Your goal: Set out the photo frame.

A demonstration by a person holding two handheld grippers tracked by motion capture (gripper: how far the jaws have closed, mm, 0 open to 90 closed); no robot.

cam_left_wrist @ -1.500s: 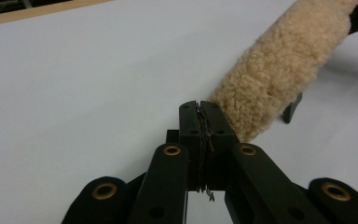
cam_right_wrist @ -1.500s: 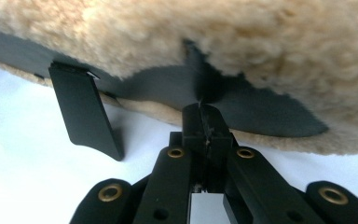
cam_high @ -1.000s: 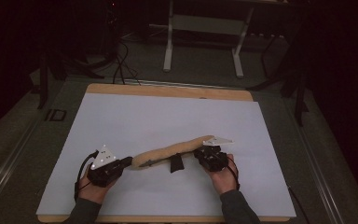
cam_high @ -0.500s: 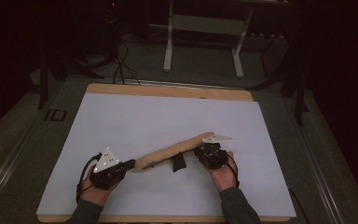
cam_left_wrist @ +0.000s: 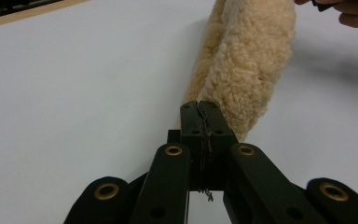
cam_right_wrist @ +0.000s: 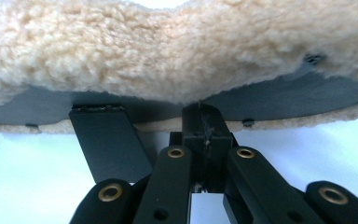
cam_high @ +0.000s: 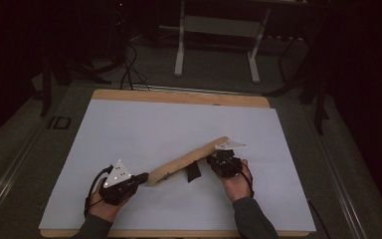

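Fleece pad (cam_high: 186, 161) lies aslant on the bench (cam_high: 179, 124); we see left gripper (cam_high: 140, 179) and right gripper (cam_high: 214, 160) clamping its ends, strap (cam_high: 194, 171) between.

**Black grippers, brass rivets, grey sleeves**

Each hand carries a black gripper: the left gripper (cam_high: 129, 183) and right gripper (cam_high: 218, 162) each bear a pale grey three-cornered plate on top. A black cable (cam_high: 93, 185) loops beside the left one. Close up, the black jaw linkages show brass-ringed rivets (cam_left_wrist: 173, 150). The person wears grey sleeves (cam_high: 251, 219).
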